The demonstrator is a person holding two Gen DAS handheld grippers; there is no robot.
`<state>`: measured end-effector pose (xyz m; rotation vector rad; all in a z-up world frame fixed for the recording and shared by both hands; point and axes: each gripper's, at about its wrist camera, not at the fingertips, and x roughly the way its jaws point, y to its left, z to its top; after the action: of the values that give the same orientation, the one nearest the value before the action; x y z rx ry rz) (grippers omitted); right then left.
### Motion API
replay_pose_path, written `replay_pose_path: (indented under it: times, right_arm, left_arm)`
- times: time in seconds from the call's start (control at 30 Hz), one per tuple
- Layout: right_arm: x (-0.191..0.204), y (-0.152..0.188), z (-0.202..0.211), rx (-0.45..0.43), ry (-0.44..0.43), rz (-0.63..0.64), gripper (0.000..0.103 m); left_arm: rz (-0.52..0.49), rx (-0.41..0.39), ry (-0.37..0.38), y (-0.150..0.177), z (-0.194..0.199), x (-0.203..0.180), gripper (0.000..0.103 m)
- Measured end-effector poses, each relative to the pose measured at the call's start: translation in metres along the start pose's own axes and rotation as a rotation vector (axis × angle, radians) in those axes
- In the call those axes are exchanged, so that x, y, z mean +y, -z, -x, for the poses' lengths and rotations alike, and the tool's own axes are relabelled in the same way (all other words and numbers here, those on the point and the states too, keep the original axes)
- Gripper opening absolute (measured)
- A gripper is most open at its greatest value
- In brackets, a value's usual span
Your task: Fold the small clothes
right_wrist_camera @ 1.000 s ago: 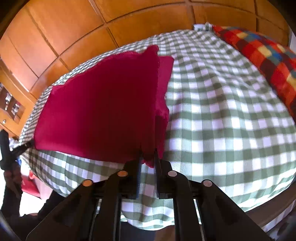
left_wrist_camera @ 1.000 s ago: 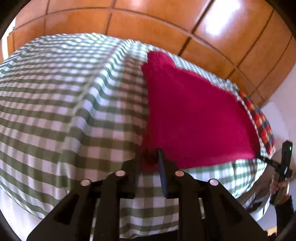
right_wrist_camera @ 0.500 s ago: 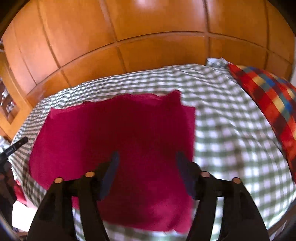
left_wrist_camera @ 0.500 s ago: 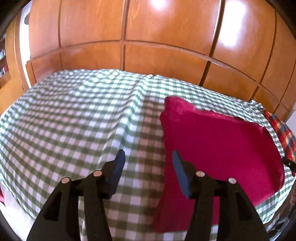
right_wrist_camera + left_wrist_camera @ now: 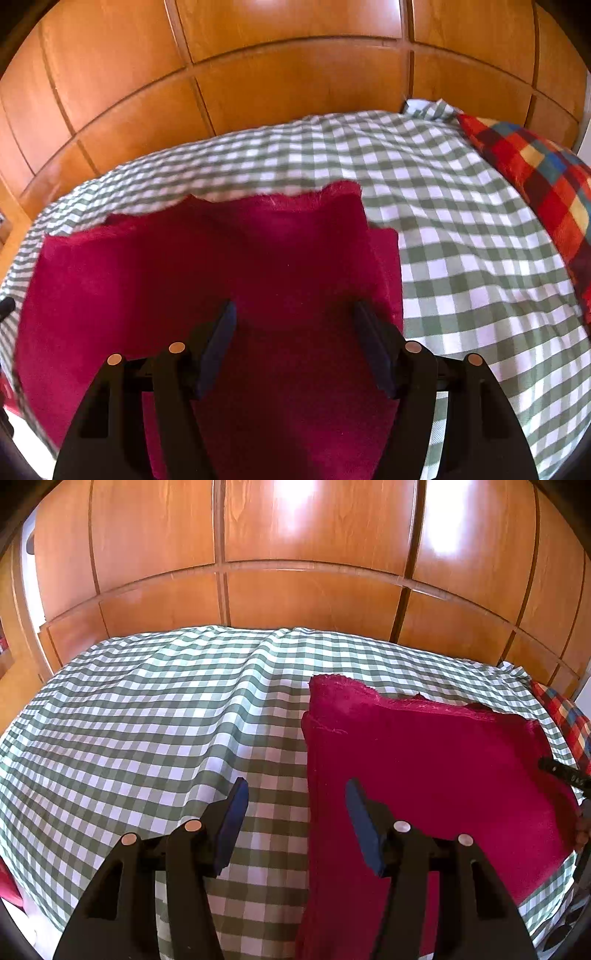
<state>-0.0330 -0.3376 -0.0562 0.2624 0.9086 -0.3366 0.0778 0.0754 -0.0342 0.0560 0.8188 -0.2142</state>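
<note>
Between and beneath wide-spread jaws: red cloth (image 5: pixel 221 280) lying flat, doubled over.

Under the right gripper (image 5: pixel 293 314), gaping and holding nothing; left gripper (image 5: pixel 295 792) likewise agape, straddling the cloth's left edge, likely lining up another fold. Beyond, checked bedspread (image 5: pixel 147 716); farther right, a plaid pillow (image 5: pixel 535 177); farthest, wooden panelling (image 5: pixel 314 598).

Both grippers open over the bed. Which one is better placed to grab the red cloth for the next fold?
Probably right: the right gripper is open directly above the red cloth. The left gripper straddles its edge, mostly over checkered sheet.
</note>
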Motion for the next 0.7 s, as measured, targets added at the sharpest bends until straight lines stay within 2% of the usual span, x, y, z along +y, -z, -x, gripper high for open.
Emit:
replay_pose_path:
  times: [0.33,0.43,0.5,0.53,0.57,0.63,0.7]
  right_arm:
    - [0.001,0.008,-0.006,-0.074,-0.005,-0.004,0.071]
    - [-0.001,0.009,-0.006,-0.086,-0.015,-0.01,0.072]
    - [-0.001,0.009,-0.006,-0.09,-0.018,-0.012,0.072]
    - [-0.001,0.01,-0.006,-0.093,-0.019,-0.014,0.072]
    - [-0.001,0.01,-0.005,-0.095,-0.02,-0.015,0.072]
    - [-0.001,0.011,-0.005,-0.1,-0.023,-0.021,0.072]
    - [-0.002,0.011,-0.005,-0.104,-0.031,-0.026,0.072]
  left_arm:
    - [-0.006,0.049,0.028,-0.003,-0.022,-0.005,0.054]
    - [0.014,0.092,0.078,-0.005,-0.035,-0.005,0.041]
    - [0.036,0.115,0.131,-0.012,-0.042,-0.004,0.021]
    - [0.044,0.114,0.151,-0.015,-0.043,-0.004,0.018]
    - [0.043,0.1,0.165,-0.02,-0.043,-0.005,0.008]
    - [0.022,0.061,0.132,-0.026,-0.044,-0.01,0.007]
    - [0.03,0.095,0.069,-0.021,-0.06,-0.009,0.007]
